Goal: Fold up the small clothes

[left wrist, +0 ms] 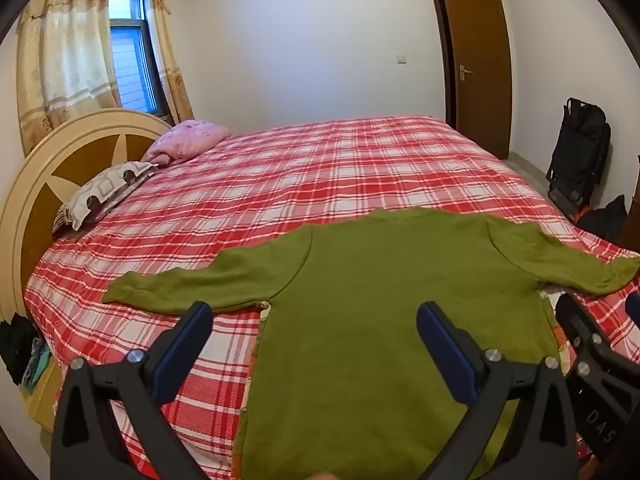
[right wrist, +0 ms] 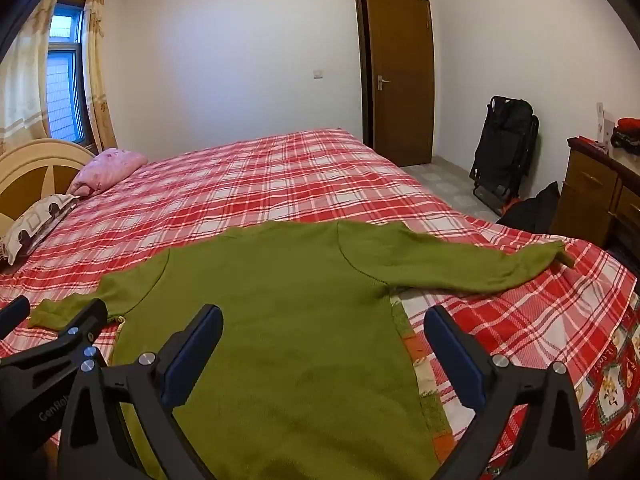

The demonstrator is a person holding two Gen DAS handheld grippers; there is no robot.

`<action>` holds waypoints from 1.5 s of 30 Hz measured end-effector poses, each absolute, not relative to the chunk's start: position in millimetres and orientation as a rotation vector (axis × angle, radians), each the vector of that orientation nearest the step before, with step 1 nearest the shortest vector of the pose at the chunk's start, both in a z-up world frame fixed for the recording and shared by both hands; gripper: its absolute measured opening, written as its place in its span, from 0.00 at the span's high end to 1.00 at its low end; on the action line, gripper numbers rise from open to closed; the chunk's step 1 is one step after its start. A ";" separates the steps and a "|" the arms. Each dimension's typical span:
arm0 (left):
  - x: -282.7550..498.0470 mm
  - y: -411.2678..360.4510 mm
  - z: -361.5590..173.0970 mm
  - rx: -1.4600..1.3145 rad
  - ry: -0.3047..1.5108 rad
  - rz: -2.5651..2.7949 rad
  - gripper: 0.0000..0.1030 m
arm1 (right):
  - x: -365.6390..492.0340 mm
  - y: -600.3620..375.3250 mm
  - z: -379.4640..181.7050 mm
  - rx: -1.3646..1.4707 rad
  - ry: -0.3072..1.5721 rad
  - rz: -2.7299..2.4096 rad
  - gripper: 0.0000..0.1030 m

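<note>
- A bed (left wrist: 320, 168) under a red-and-white plaid cover fills most of both views.
- A round cream-and-brown headboard (left wrist: 60, 168) stands at its left end.
- A pink pillow (left wrist: 188, 140) lies by the headboard, with a grey patterned pillow (left wrist: 104, 192) just beside it.
- Beige curtains (left wrist: 60, 60) frame a window (left wrist: 128, 52).
- A brown door (right wrist: 400, 76) stands in the white wall.
- A black folded chair (right wrist: 504, 148) leans on the wall near a wooden dresser (right wrist: 596, 188).

You get soft, even daylight from the window (left wrist: 130, 46) at left — faint shadows, no glare — while fisheye bending curves the door (left wrist: 478, 64) and dark vignette crowds the slightly soft corners.
</note>
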State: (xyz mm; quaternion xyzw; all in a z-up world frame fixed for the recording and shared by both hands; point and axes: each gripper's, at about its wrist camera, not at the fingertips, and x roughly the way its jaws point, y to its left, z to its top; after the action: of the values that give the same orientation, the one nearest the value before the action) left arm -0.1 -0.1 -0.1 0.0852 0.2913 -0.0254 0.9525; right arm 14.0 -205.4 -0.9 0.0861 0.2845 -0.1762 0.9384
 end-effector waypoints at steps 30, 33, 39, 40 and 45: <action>3.7 0.6 -4.6 0.116 0.623 -0.089 0.00 | 17.3 -205.4 -7.4 0.186 0.603 -0.362 0.02; 4.2 2.2 -3.9 0.116 0.620 -0.089 0.00 | 17.4 -205.5 -7.3 0.185 0.602 -0.363 0.02; 5.2 4.1 -3.4 0.113 0.623 -0.091 0.00 | 17.5 -205.4 -7.2 0.184 0.606 -0.361 0.02; 5.0 4.7 -3.5 0.113 0.622 -0.092 0.00 | 17.9 -205.2 -7.5 0.184 0.607 -0.362 0.02; 5.3 4.2 -3.4 0.112 0.622 -0.092 0.00 | 17.9 -204.9 -7.6 0.184 0.606 -0.361 0.02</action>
State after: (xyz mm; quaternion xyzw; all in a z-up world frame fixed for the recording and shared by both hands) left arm 5.3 4.2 -3.4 0.0549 0.3056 -0.0451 0.9495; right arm 17.9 -204.9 -7.6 0.0900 0.2965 -0.1767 0.9342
